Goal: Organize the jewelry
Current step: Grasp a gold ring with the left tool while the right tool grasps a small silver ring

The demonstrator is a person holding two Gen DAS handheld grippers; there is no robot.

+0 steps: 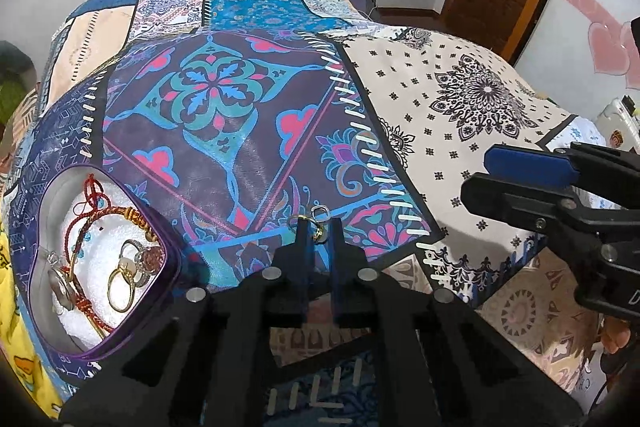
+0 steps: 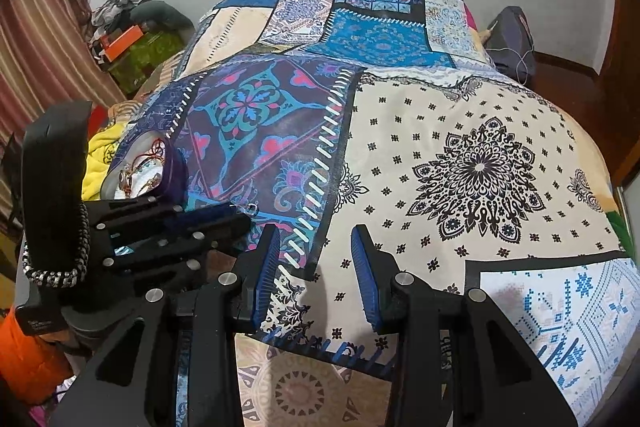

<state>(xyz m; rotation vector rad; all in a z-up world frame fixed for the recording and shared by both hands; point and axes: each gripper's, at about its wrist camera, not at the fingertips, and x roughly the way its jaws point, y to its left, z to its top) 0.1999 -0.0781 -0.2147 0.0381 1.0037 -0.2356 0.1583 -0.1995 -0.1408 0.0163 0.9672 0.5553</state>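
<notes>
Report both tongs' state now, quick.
Left tongs: shut on a small gold ring lying on the patchwork bedspread.
Right tongs: open, holding nothing.

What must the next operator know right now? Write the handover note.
Left gripper: shut on a small gold ring, low over the bedspread.
Right gripper: open, empty, above the cream patch.
Done: the purple-rimmed box on the left already holds cord bracelets and several rings.
Left to do: carry the gold ring to the box. A silver ring lies on the bedspread just past the left fingertips, probably next.
</notes>
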